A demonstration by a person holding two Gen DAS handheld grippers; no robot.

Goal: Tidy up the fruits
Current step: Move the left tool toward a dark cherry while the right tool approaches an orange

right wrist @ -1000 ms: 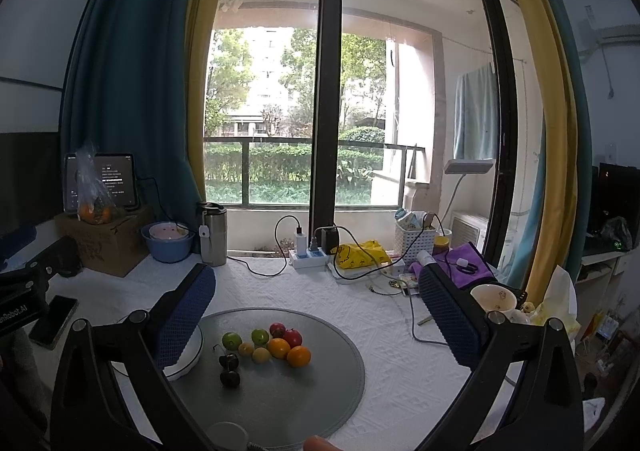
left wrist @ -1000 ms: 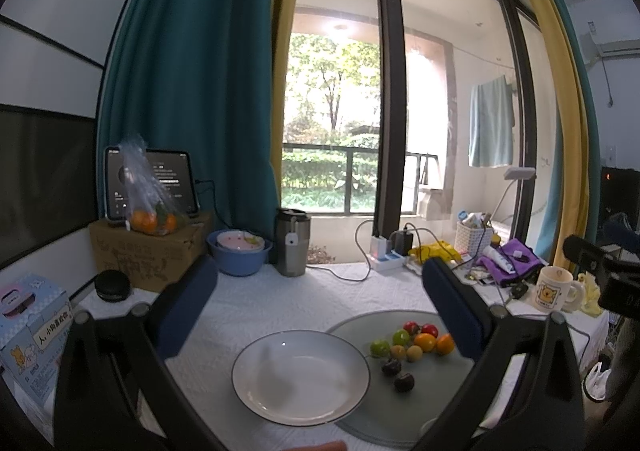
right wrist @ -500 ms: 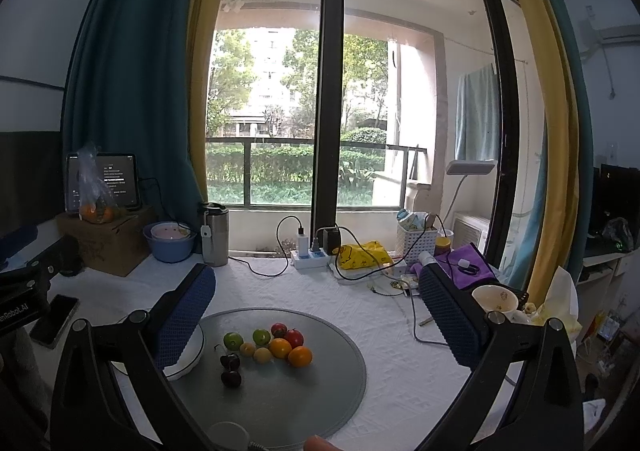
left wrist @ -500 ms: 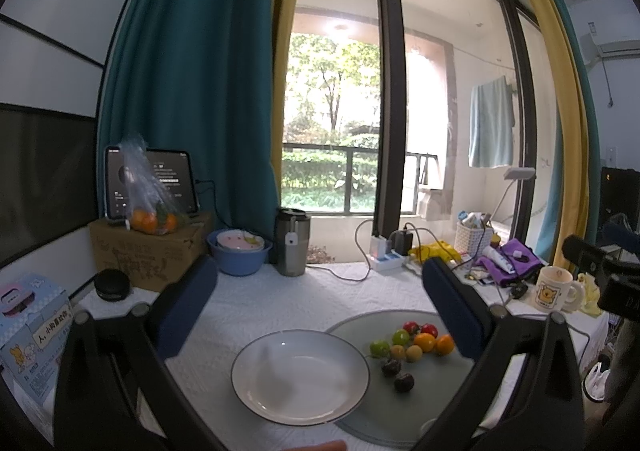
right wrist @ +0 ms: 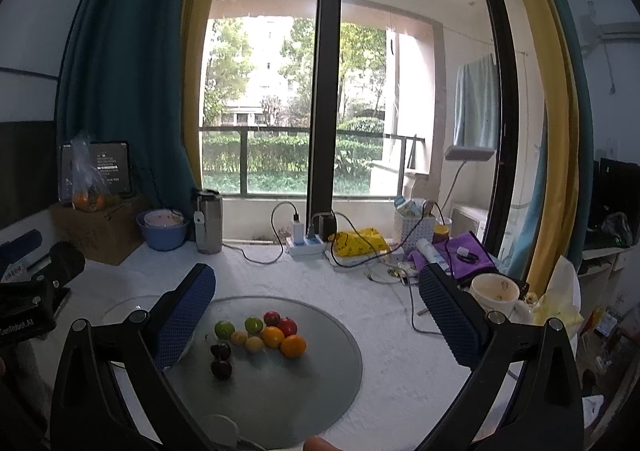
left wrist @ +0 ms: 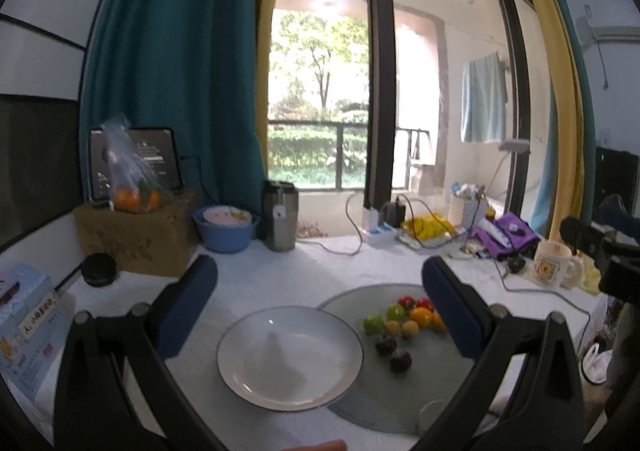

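A round grey glass tray (right wrist: 312, 403) lies on the white table (right wrist: 280, 275). Just beside the tray's left edge sits a white plate (left wrist: 290, 355), its rim overlapping the tray. The left gripper (left wrist: 320, 301) hangs above the plate, jaws spread wide and holding nothing. The right gripper (right wrist: 316, 309) hangs above the tray, likewise spread and holding nothing. Small fruits (right wrist: 260, 335) cluster on the tray's left half, below and between the right gripper's blue pads (right wrist: 182, 321), touching neither; two dark cherries (right wrist: 221, 359) lie nearest the tray's front.

Fruits (right wrist: 256, 335) clustered on round mat (right wrist: 320, 391); plate (left wrist: 290, 359) left, overlapping mat edge.
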